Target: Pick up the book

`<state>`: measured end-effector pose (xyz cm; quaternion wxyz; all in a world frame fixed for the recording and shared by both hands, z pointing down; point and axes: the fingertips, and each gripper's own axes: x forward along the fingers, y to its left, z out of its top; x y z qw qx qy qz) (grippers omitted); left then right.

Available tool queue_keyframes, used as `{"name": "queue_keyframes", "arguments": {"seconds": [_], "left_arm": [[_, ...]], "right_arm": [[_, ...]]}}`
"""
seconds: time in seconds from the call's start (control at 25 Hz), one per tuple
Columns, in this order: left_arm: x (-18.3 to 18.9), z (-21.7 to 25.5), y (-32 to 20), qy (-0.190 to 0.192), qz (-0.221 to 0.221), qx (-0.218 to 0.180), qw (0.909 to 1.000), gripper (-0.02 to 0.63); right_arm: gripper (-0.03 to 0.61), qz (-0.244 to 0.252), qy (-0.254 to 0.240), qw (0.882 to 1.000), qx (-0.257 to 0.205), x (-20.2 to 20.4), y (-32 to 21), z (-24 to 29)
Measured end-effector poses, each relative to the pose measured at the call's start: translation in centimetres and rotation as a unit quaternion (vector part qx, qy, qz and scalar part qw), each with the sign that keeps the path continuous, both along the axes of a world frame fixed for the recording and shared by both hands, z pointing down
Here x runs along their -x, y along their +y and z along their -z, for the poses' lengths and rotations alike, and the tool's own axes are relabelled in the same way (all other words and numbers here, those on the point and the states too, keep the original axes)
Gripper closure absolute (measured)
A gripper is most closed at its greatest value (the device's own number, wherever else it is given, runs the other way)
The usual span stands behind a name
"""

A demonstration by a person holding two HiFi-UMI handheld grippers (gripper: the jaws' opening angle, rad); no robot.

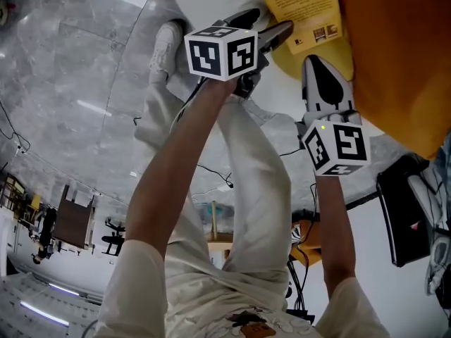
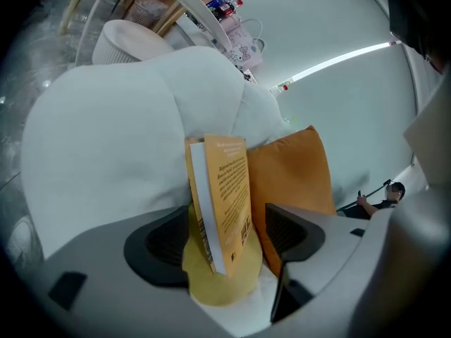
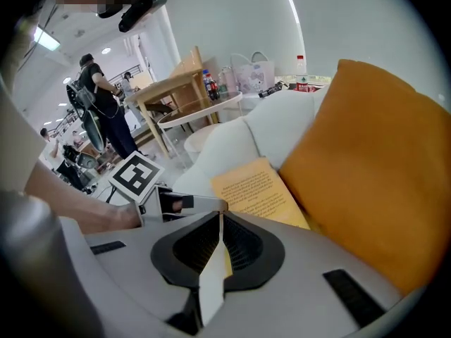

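The book (image 2: 225, 189) has a yellow cover with dark print and white pages. It stands on edge on a round yellow cushion (image 2: 222, 284), between a white sofa (image 2: 106, 139) and an orange cushion (image 2: 292, 174). My left gripper (image 2: 225, 234) is open around the book, with a gap at each pad. The head view shows the left gripper (image 1: 275, 30) at the book's (image 1: 303, 5) lower corner. My right gripper (image 1: 317, 65) hangs just below the book, apart from it, jaws shut. In the right gripper view its jaws (image 3: 220, 220) meet in front of the book (image 3: 257, 192).
The orange cushion (image 3: 373, 167) leans against the sofa back to the book's right. A wooden table with bottles (image 3: 176, 90) and a person (image 3: 99, 111) stand further off. A black bag (image 1: 405, 210) lies by my right arm. My legs (image 1: 239, 160) stretch under both arms.
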<state>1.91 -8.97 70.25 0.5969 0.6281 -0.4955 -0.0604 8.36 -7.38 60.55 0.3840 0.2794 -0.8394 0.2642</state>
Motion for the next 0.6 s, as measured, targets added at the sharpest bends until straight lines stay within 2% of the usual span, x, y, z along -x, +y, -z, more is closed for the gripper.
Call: {"name": "queue_keyframes", "arguments": {"seconds": [0.2,0.36,0.6], "left_arm": [[0.3,-1.6,-0.6,-0.008,0.008,0.004,0.9999,0.281],[0.0,-3.0,-1.1,-0.011,-0.003,0.000,0.9999,0.281],[-1.3,-3.0,-3.0,0.014,-0.012,-0.023,0.9996,0.281]], "right_arm": [[0.543,-0.004,-0.005,1.000,0.014,0.2,0.9,-0.8],[0.543,-0.005,-0.004,1.000,0.016,0.2,0.7,-1.9],[0.543,-0.009,-0.003,1.000,0.017,-0.3,0.4,-2.5]]}}
